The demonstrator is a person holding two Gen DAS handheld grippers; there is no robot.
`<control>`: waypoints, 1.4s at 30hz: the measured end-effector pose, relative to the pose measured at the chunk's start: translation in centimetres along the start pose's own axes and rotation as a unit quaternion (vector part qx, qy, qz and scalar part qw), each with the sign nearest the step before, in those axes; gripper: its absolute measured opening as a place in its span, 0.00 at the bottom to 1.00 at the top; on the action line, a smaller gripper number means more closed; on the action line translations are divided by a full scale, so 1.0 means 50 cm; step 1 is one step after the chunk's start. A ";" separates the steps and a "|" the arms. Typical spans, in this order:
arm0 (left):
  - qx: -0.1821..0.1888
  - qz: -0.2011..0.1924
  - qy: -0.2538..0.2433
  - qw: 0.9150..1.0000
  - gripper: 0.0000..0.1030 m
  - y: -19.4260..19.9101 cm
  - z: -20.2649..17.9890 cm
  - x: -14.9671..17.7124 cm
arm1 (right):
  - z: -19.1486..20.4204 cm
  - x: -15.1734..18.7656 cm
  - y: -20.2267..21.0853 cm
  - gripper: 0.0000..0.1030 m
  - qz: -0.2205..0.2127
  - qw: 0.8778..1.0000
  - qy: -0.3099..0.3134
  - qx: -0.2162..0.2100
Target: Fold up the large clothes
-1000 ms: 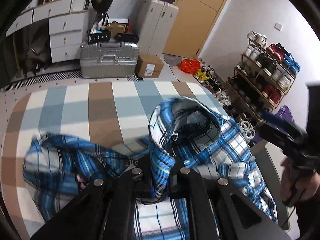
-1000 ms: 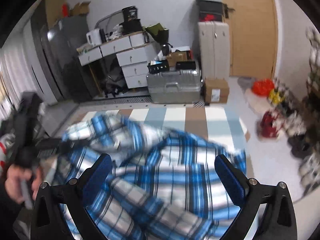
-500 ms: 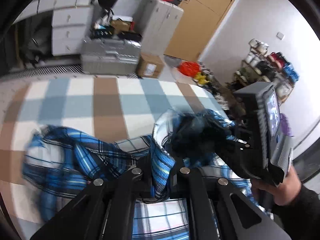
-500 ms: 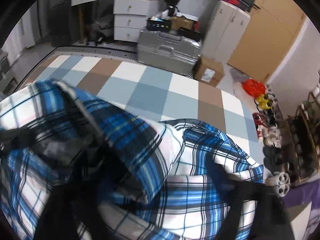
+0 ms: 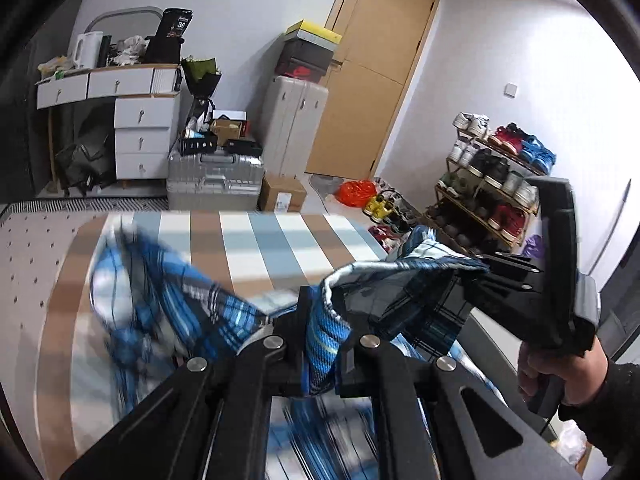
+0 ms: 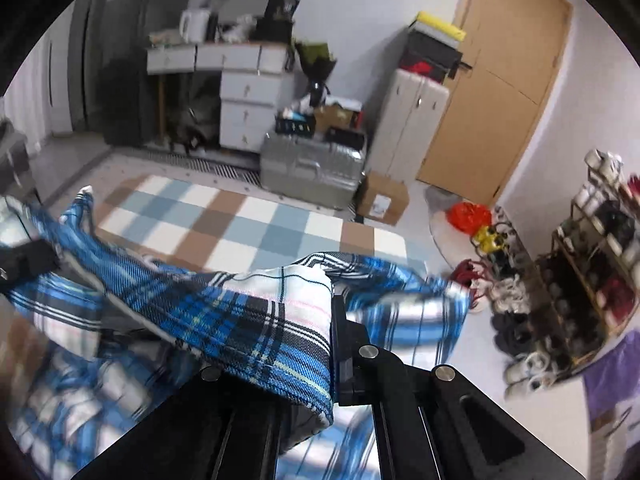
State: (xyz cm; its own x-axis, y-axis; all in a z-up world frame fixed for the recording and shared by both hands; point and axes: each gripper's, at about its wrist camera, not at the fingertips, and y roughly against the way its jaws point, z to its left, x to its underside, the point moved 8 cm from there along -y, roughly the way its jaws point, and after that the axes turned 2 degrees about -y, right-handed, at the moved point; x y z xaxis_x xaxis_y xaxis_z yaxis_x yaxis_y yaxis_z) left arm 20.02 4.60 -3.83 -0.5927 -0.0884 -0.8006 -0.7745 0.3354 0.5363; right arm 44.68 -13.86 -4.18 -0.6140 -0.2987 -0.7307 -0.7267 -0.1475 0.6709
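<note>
Left gripper [image 5: 320, 344]: pinching plaid shirt [image 5: 180, 304] edge.
Right gripper [image 6: 324, 340]: pinching same shirt.
Progress: shirt lifted off checked mat [image 5: 256, 240], bunched; no fold yet.

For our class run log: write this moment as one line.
left tongs: shut on plaid shirt | right tongs: shut on plaid shirt | shirt: lifted above checked mat
</note>
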 end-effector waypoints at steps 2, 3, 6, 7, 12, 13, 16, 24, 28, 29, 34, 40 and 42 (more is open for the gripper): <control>-0.009 -0.005 0.004 1.000 0.04 0.026 -0.013 0.052 | 0.006 0.049 0.045 0.02 -0.007 1.000 -0.022 -0.014; -0.011 -0.006 0.007 1.000 0.04 0.037 -0.021 0.078 | 0.013 0.087 0.067 0.02 -0.009 0.999 -0.032 -0.021; -0.018 -0.015 0.013 1.000 0.05 0.072 -0.049 0.157 | 0.028 0.186 0.115 0.02 -0.020 0.997 -0.063 -0.029; -0.022 -0.013 0.011 1.000 0.06 0.079 -0.055 0.179 | 0.032 0.220 0.124 0.02 -0.023 0.997 -0.068 -0.027; -0.028 0.032 0.028 0.999 0.08 0.058 -0.054 0.246 | 0.043 0.361 0.126 0.02 0.003 0.995 -0.102 -0.022; -0.024 0.043 0.038 0.998 0.12 0.052 -0.051 0.248 | 0.043 0.379 0.123 0.02 0.007 0.994 -0.106 -0.020; -0.013 0.099 0.096 0.990 0.20 0.033 -0.017 0.271 | 0.053 0.424 0.101 0.07 0.044 0.993 -0.103 -0.024; 0.056 0.171 0.167 0.969 0.46 0.074 0.035 0.249 | 0.100 0.467 0.089 0.81 0.141 0.987 -0.017 -0.069; 0.093 0.183 0.186 0.961 0.59 0.132 0.051 0.206 | 0.103 0.469 0.131 0.82 0.149 0.986 0.038 -0.064; 0.100 0.191 0.192 0.957 0.59 0.140 0.049 0.205 | 0.100 0.463 0.141 0.83 0.149 0.986 0.043 -0.066; 0.096 0.167 0.148 0.970 0.59 0.169 0.051 0.093 | 0.059 0.375 0.212 0.84 0.127 0.987 0.068 -0.066; 0.108 0.178 0.119 0.971 0.59 0.073 0.079 0.040 | 0.029 0.221 0.160 0.92 0.101 0.992 0.032 -0.062; 0.082 0.227 0.126 0.962 0.59 0.015 0.117 0.081 | 0.026 0.209 0.114 0.92 0.115 0.992 0.060 -0.012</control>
State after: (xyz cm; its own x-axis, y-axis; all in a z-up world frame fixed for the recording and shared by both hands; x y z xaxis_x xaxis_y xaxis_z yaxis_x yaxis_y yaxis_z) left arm 18.31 9.97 -8.24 -0.9122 -0.1163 -0.3929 -0.3908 0.5354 0.7488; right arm 33.73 -16.58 -8.18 -0.7202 -0.4368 -0.5390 -0.5637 -0.0844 0.8217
